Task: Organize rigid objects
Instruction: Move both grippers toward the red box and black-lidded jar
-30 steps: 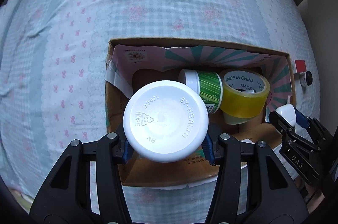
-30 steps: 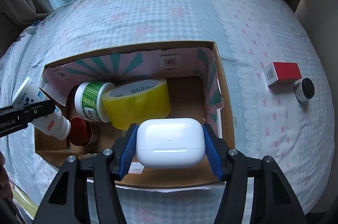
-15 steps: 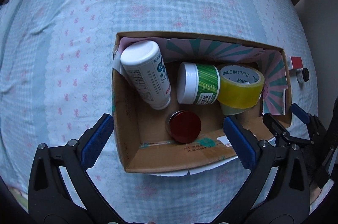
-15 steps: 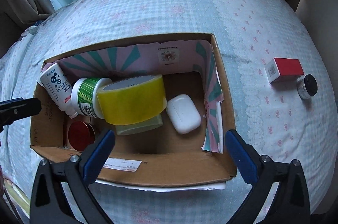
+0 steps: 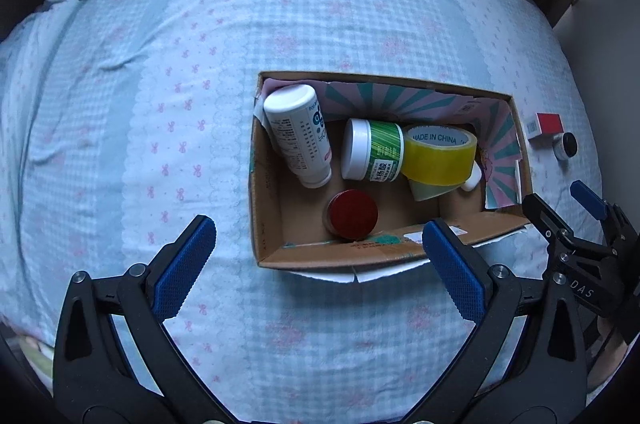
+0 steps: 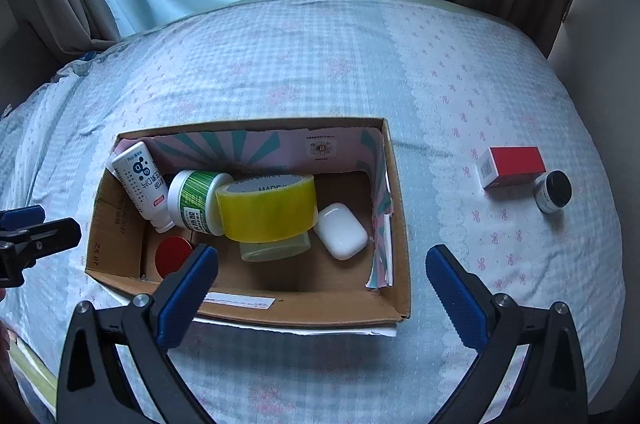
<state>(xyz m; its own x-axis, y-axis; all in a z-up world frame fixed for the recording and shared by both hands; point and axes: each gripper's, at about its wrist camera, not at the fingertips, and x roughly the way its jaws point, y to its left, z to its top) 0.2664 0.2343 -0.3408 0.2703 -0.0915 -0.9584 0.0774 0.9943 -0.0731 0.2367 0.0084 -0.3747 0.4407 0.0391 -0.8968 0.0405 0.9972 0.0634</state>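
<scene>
Both pairs of fingers are spread wide with nothing between them: the left gripper (image 5: 316,244) hangs above the near left corner of the open brown cardboard box (image 6: 304,312), the right gripper (image 6: 320,274) above its near wall.

Just beyond the left fingertips, inside the box, sits a round dark-red lidded tin (image 5: 353,214). Further in lie a white plastic bottle with printed label (image 5: 298,139), a green-labelled jar with white cap (image 5: 374,149), and a roll of yellow packing tape (image 6: 266,207) resting on a pale jar. Ahead of the right fingers, beside the tape, lies a white rounded earbud case (image 6: 341,231).

Past the right finger, well apart from the box on the checked blue bedspread (image 6: 320,63), a small red-and-white carton (image 6: 512,165) and a little black-lidded pot (image 6: 554,191) sit touching.

I'd judge this a pause between placements, with those two items remaining. The right gripper would need to swing outward, come down over one, and close.
</scene>
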